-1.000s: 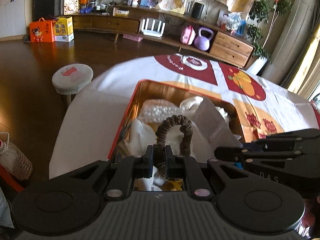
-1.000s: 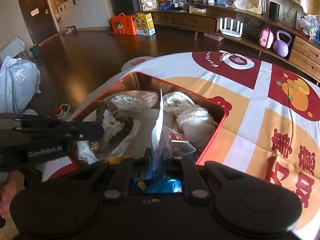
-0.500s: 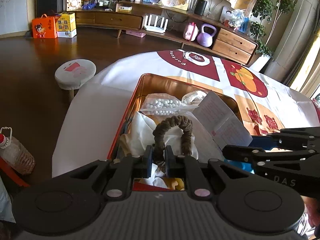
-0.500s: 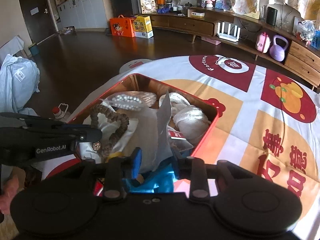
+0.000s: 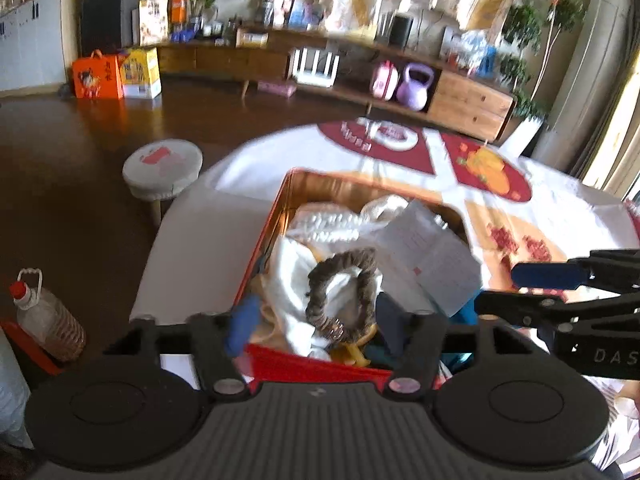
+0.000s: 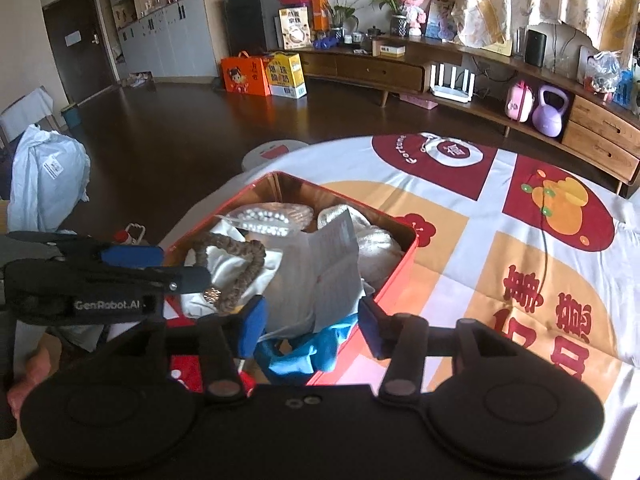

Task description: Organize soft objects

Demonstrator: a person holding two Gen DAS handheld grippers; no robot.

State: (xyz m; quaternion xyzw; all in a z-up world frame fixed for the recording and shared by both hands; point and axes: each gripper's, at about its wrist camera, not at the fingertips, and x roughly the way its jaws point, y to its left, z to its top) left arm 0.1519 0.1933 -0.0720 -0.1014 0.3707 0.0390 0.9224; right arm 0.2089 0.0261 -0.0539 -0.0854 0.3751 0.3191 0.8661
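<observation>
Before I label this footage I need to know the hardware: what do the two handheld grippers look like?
Both are matte black plastic. Each body carries two round discs and two silver rivets at the finger pivots, and the fingers end in blue pads. The left gripper bears white "GenRobot.AI" lettering on its side; the right gripper shows "DAS". No cables or sleeves are visible; a bare hand shows under the left one.

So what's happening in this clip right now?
A person with two handheld grippers is sorting soft items into a red tin box on the table. Both the left gripper and right gripper are open above its near end. A brown scrunchie lies free on white cloth inside, beside a paper sheet.
</observation>
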